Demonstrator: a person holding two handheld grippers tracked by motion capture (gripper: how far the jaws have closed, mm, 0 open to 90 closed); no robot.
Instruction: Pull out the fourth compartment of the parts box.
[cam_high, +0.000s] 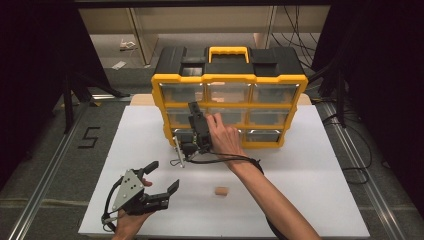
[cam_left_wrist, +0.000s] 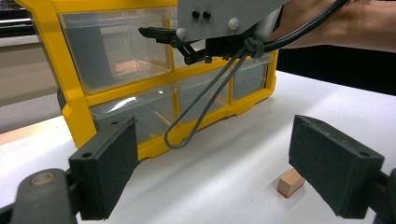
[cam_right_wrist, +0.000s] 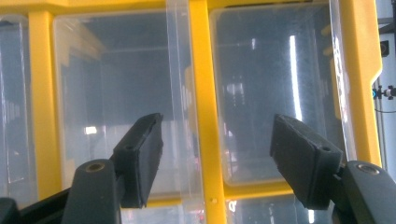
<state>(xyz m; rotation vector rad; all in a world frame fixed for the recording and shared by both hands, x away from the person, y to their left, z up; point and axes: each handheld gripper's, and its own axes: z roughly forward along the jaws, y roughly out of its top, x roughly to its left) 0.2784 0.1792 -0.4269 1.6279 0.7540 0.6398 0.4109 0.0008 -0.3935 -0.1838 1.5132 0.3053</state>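
Right gripper (cam_right_wrist: 217, 163), jaws apart w/ nothing clamped, straddles a yellow divider of your organizer (cam_high: 229, 78) at the table's (cam_high: 325, 165) far edge. Left gripper (cam_high: 160, 176) gapes empty near the front-left corner; small wooden block (cam_high: 221, 190) lies beside it.

A white table top (cam_high: 310, 170) is carrying everything here, sitting on a grey floor with metal rails running along both sides. The yellow-and-black drawer organiser (cam_high: 229, 95) is standing upright at the far middle of the board, its clear drawers facing the person. A small wooden block (cam_high: 221, 190) is lying alone on the near part, well apart from the organiser; in the left gripper view it (cam_left_wrist: 290, 183) is resting flat on the white surface.
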